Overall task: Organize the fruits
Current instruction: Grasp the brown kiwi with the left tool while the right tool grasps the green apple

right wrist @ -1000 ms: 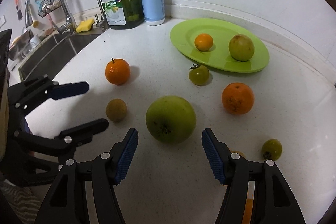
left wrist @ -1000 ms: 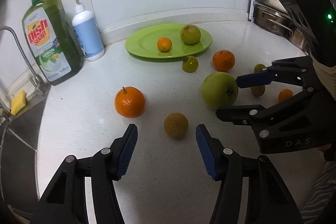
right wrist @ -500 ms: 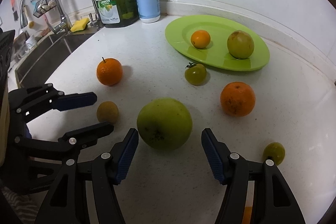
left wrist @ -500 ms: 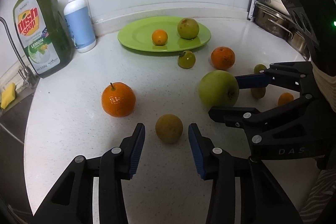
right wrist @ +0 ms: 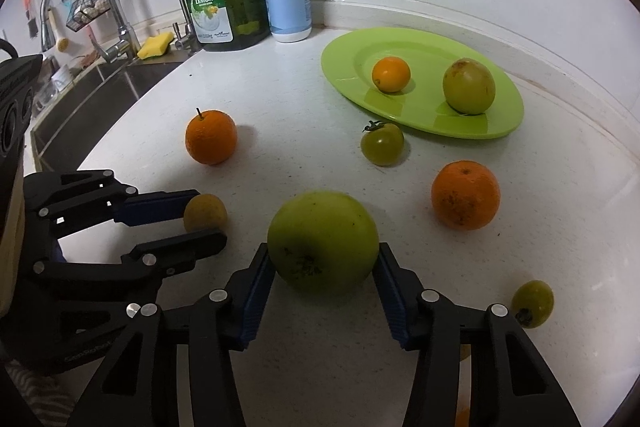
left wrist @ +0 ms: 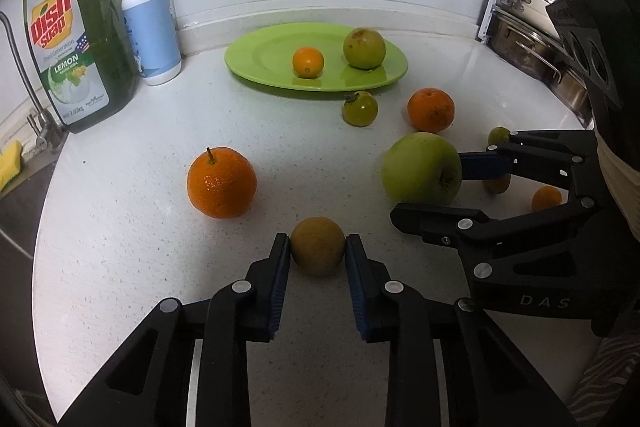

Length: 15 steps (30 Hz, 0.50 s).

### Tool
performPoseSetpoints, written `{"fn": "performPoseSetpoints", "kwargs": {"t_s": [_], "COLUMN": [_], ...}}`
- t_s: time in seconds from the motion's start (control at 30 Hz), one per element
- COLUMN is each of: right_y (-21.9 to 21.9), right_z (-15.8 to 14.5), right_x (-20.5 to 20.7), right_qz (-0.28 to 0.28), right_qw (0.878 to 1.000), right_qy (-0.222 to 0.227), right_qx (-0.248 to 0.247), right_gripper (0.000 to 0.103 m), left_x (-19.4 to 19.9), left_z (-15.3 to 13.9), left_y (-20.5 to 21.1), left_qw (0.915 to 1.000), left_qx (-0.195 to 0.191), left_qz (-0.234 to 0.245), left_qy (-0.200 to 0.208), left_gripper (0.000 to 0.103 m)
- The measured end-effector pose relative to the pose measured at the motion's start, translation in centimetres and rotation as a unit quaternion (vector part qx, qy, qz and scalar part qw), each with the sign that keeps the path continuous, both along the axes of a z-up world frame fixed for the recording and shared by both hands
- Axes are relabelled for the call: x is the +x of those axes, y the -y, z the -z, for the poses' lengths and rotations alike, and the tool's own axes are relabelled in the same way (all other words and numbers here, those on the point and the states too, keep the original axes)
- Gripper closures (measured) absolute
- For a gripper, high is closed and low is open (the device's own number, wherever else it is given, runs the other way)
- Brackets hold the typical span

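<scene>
My left gripper [left wrist: 317, 247] is shut on a small yellow-brown fruit [left wrist: 317, 239] that rests on the white counter, both blue pads pressed to its sides. A large green apple [right wrist: 323, 235] sits between the closing jaws of my right gripper [right wrist: 323, 259], and both pads touch it. At the back lies the green plate [left wrist: 256, 61] holding a small orange [left wrist: 307, 62] and a green fruit [left wrist: 364, 43]. Loose on the counter are a stemmed orange [left wrist: 222, 183], a second orange [left wrist: 431, 109] and a green tomato [left wrist: 360, 108].
A dish soap bottle [left wrist: 76, 55] and a pump bottle [left wrist: 152, 27] stand at the back left by the sink [right wrist: 80, 107]. Small fruits [left wrist: 546, 198] lie behind the right gripper. Metal pans [left wrist: 528, 39] stand at the far right.
The left jaws have shut on the small yellow-brown fruit. The right jaws have narrowed until their pads meet the green apple. Neither hand has shifted much.
</scene>
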State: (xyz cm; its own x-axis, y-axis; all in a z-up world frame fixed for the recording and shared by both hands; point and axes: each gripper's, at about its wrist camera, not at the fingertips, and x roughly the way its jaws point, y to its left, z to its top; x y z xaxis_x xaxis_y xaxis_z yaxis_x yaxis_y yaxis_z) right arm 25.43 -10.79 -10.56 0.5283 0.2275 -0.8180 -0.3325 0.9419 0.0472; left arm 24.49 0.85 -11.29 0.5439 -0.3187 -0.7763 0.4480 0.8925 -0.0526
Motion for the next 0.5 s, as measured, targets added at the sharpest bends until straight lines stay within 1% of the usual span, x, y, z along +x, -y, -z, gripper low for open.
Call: {"fn": "performPoseSetpoints", "kwargs": {"t_s": [0.5], "right_y": [0.3], "right_z": [-0.1], "right_x": [-0.3], "right_qz": [0.005], "right_qw": [1.0], "right_qy": [0.001], "right_qx": [0.013], "right_gripper": [0.053], "left_x": [-0.7], "left_z": [-1.8], "left_y": [-0.3], "left_qw": [0.9997], "left_qx": [-0.012], "left_qz": [-0.009], "left_qy": [0.018], "left_gripper": [0.075]}}
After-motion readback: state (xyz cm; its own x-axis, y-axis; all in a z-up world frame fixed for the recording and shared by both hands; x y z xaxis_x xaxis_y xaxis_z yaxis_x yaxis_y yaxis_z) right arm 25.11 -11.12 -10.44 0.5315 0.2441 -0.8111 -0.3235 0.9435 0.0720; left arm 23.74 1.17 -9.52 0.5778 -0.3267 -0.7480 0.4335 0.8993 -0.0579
